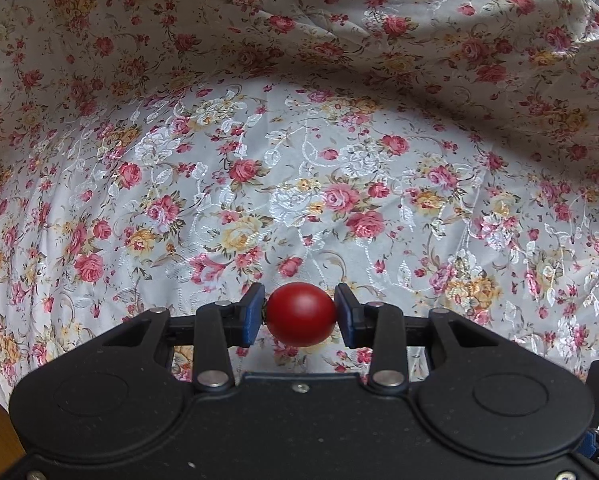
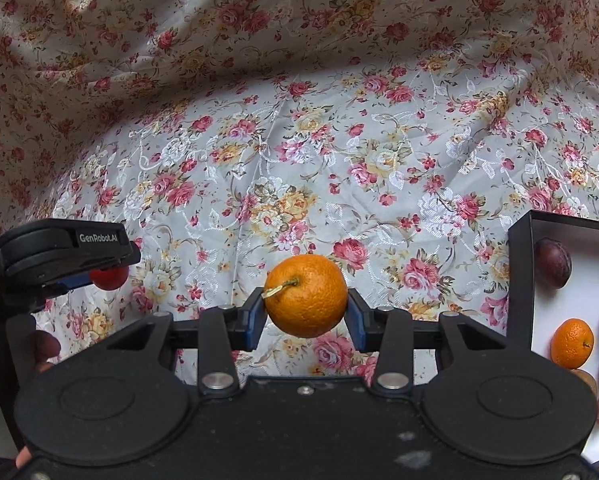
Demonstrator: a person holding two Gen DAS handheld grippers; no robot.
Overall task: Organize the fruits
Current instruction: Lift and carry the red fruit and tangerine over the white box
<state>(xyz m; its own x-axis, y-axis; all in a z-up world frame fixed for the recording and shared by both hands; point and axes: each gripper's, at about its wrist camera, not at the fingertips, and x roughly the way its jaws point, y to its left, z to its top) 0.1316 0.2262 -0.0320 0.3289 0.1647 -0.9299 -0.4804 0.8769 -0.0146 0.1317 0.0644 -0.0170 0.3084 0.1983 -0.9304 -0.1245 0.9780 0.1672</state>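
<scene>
Floral cloth (image 1: 299,184) drapes the surface, rising crumpled behind.

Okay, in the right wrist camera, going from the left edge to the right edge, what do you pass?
Left gripper holding a red tomato → orange in the right gripper → black wall of the box → dark plum → small orange in the box.
</scene>
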